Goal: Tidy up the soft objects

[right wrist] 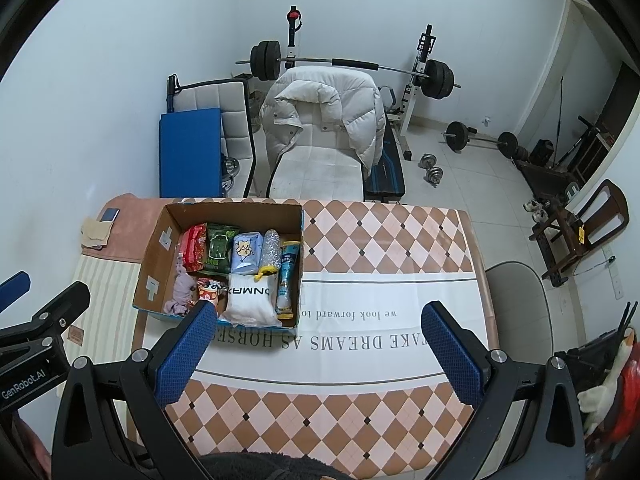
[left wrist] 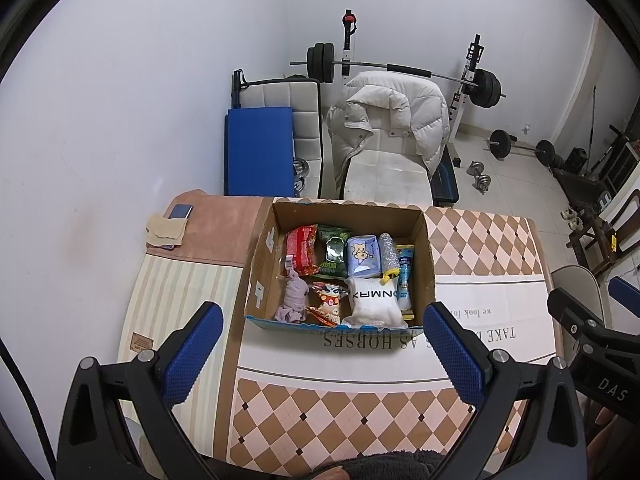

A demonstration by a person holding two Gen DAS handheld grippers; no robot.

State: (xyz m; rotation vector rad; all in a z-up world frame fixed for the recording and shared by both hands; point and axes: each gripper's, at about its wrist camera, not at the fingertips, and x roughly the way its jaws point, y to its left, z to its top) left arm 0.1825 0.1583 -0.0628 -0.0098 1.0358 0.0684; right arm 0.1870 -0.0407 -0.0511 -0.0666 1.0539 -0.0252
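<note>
An open cardboard box (left wrist: 262, 264) (right wrist: 156, 252) stands on the table and holds several soft items: a red snack pack (left wrist: 300, 254), a green pack (left wrist: 333, 254), a blue tissue pack (left wrist: 362, 256), a white sock bundle (left wrist: 374, 304) (right wrist: 250, 300), a lilac cloth (left wrist: 294, 300) and a blue tube (left wrist: 405, 276). My left gripper (left wrist: 322, 350) is open and empty, held above the table just in front of the box. My right gripper (right wrist: 316, 346) is open and empty, to the right of the box.
The table carries a diamond-patterned cloth (right wrist: 380, 232). A phone (left wrist: 180, 212) lies on a beige cloth at the far left corner. Behind the table stand a chair with a white jacket (left wrist: 388, 120), a blue mat and a barbell rack (left wrist: 400, 68).
</note>
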